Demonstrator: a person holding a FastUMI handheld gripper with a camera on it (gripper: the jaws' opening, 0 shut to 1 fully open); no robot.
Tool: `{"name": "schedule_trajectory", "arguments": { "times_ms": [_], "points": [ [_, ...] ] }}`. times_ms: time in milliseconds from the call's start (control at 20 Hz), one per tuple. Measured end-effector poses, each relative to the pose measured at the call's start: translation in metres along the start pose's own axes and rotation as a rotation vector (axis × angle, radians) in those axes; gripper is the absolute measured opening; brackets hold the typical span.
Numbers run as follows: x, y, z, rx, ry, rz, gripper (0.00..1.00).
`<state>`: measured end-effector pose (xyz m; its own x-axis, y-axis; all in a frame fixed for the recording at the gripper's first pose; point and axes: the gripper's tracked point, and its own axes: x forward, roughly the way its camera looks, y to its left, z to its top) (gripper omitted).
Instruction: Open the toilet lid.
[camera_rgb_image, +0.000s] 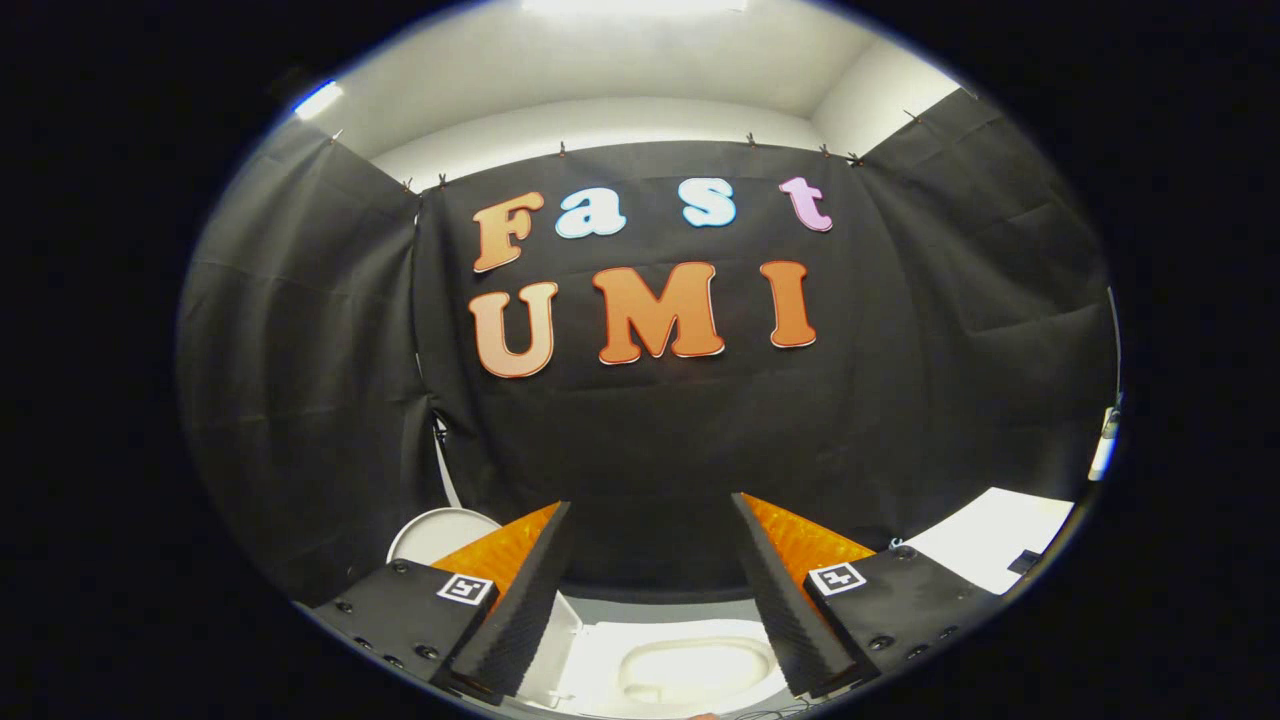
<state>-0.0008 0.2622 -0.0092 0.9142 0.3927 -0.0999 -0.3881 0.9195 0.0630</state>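
A: Where is the toilet (690, 665) right now?

B: Low down, between the two fingers (520, 610) of the hand-held gripper (650, 515) and beneath them. I take the toilet as my landmark. Its white top glares brightly under the light, with an oval hollow showing in the middle of it.

A: And the lid?

B: I cannot tell the lid from the rest; the white surface is too washed out to say whether it lies flat or stands raised.

A: What are the fingers doing?

B: They stand wide apart, released, with nothing between them. Neither finger touches the toilet; the gripper points above it, toward the black cloth wall (650, 420) that hangs behind the toilet.

A: Anything else nearby?

B: A round white object (440, 530) sits off to the toilet's left, partly hidden behind one finger. To the toilet's right, further off, lies a flat white surface (990, 535) with a small dark thing (1028, 560) on it.
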Motion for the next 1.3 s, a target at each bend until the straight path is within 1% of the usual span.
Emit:
{"name": "schedule_trajectory", "arguments": {
  "times_ms": [250, 400, 700, 1300],
  "points": [
    [-0.007, -0.044, 0.007, 0.014, -0.003, -0.064, 0.98],
    [-0.011, -0.057, 0.008, -0.005, 0.001, -0.085, 0.98],
    [-0.004, -0.064, 0.01, -0.053, -0.002, -0.102, 0.99],
    [0.02, -0.037, -0.004, -0.02, 0.005, -0.063, 0.99]
  ]
}}
